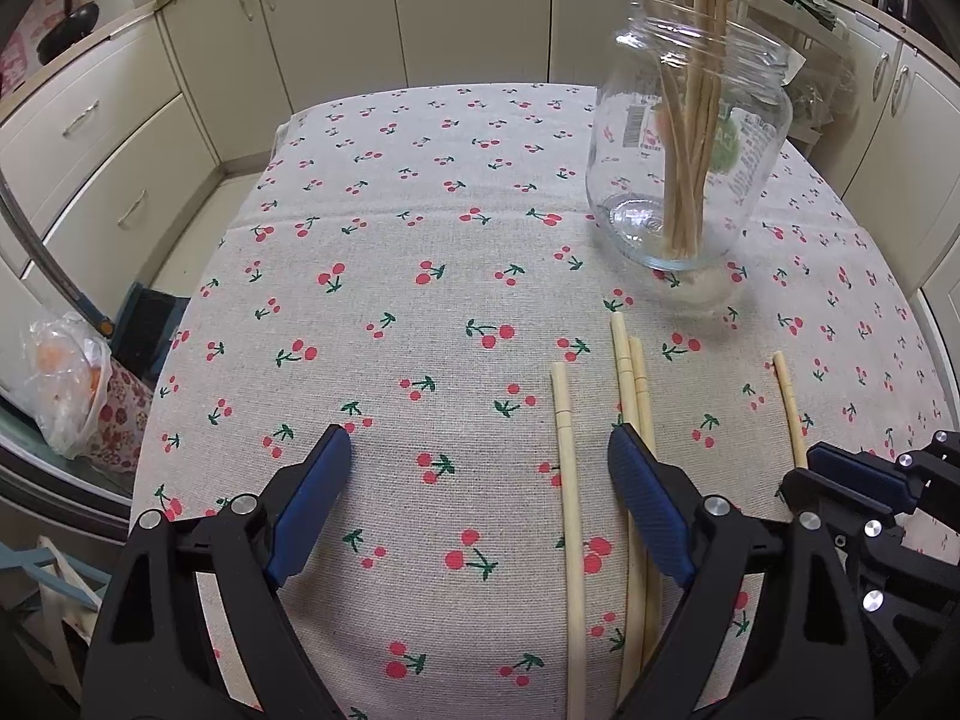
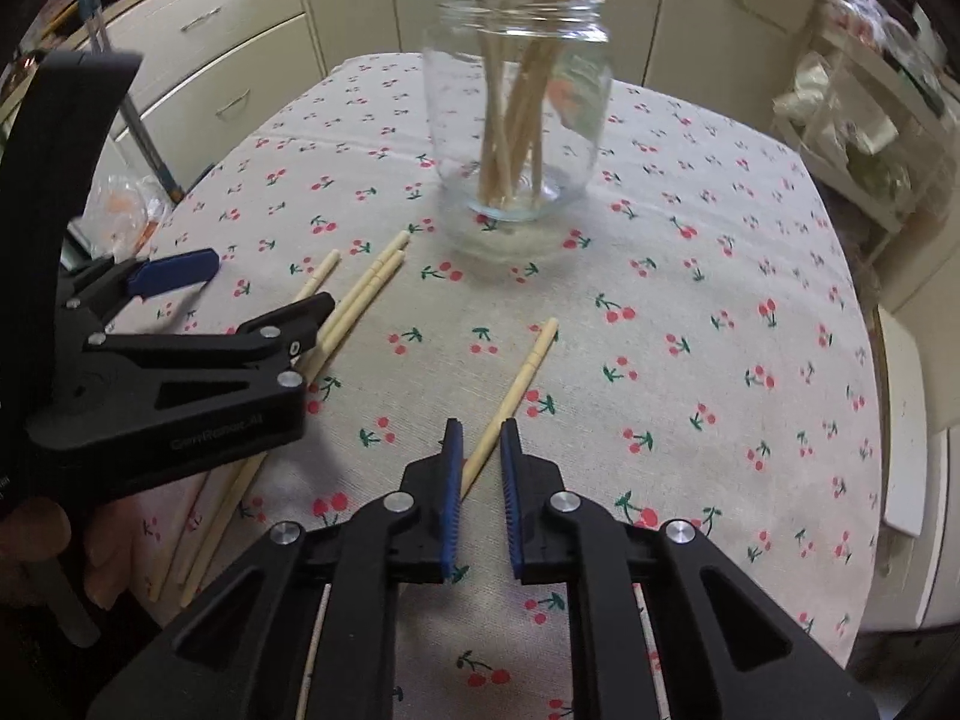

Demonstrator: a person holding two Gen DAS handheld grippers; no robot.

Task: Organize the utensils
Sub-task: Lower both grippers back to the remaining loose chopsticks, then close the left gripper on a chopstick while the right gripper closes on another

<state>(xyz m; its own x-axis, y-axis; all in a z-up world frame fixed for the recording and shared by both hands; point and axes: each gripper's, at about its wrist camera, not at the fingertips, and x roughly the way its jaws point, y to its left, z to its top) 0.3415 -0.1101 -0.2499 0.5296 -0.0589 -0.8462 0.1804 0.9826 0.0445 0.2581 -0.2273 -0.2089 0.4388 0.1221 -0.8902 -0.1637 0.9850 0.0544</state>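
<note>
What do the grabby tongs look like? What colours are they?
Both tongs, left and right, are matte black plastic with silver round bolts. Their fingers carry blue ribbed rubber pads. Faint raised lettering marks the left body. No cables show.

My left gripper (image 1: 480, 498) hangs wide open over the cherry-print tablecloth (image 1: 420, 240). A single chopstick (image 1: 567, 516) lies between my fingers, a pair (image 1: 637, 414) passes under my right finger, and another (image 1: 789, 414) lies near the right edge. The glass jar (image 1: 690, 138) holds upright chopsticks near the far right corner.
</note>
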